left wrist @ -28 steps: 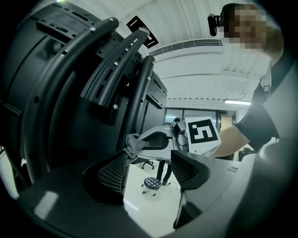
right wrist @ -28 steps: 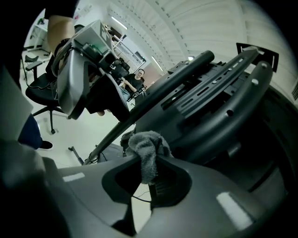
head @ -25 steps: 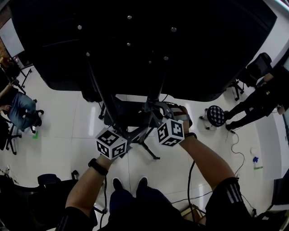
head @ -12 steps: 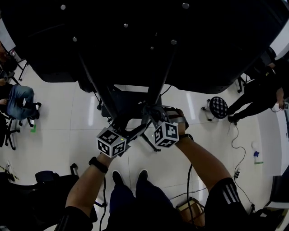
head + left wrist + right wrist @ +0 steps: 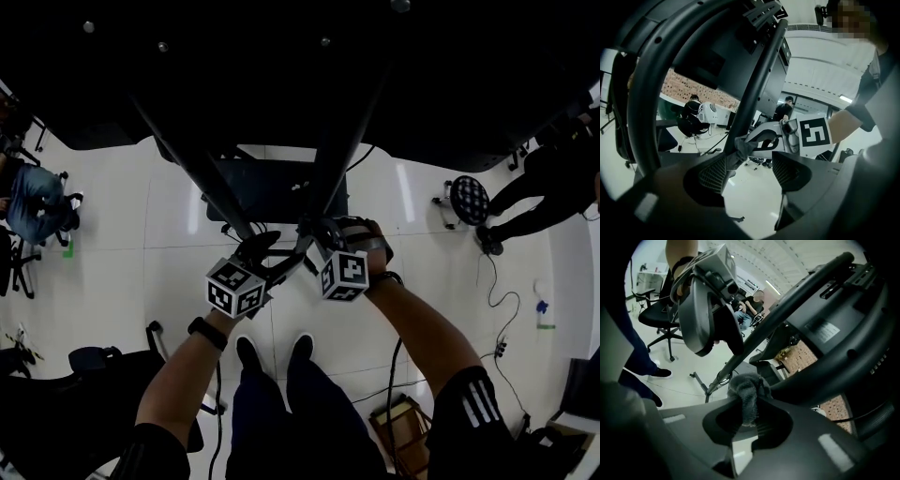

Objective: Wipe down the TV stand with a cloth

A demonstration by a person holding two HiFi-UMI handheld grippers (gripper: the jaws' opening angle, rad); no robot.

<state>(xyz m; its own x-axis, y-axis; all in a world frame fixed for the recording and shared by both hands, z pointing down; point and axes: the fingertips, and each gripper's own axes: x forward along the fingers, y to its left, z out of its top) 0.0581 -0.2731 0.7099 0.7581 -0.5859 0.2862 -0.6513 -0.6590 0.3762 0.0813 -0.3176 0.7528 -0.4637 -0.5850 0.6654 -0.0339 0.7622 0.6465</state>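
The TV stand's two black slanted poles (image 5: 202,173) run down to a dark base (image 5: 272,187) under the big black screen. My right gripper (image 5: 314,236) is shut on a grey cloth (image 5: 746,391), and the cloth presses against a pole (image 5: 787,319). The left gripper (image 5: 267,255) sits just left of it, its jaws open beside the same pole (image 5: 757,89). In the left gripper view the left gripper (image 5: 750,171) holds nothing, and the cloth (image 5: 740,147) shows beyond its left jaw. In the right gripper view the right gripper (image 5: 747,420) pinches the cloth's lower end.
The screen's back (image 5: 281,66) hangs low over both grippers. My shoes (image 5: 272,352) stand on the white floor just behind the base. A patterned stool (image 5: 469,199) and cables (image 5: 497,309) lie to the right; office chairs (image 5: 89,361) and seated people are at the left.
Both grippers have drawn a little closer together at the poles. The head view has shifted so the screen covers more of the top. The cloth stays in the right gripper.
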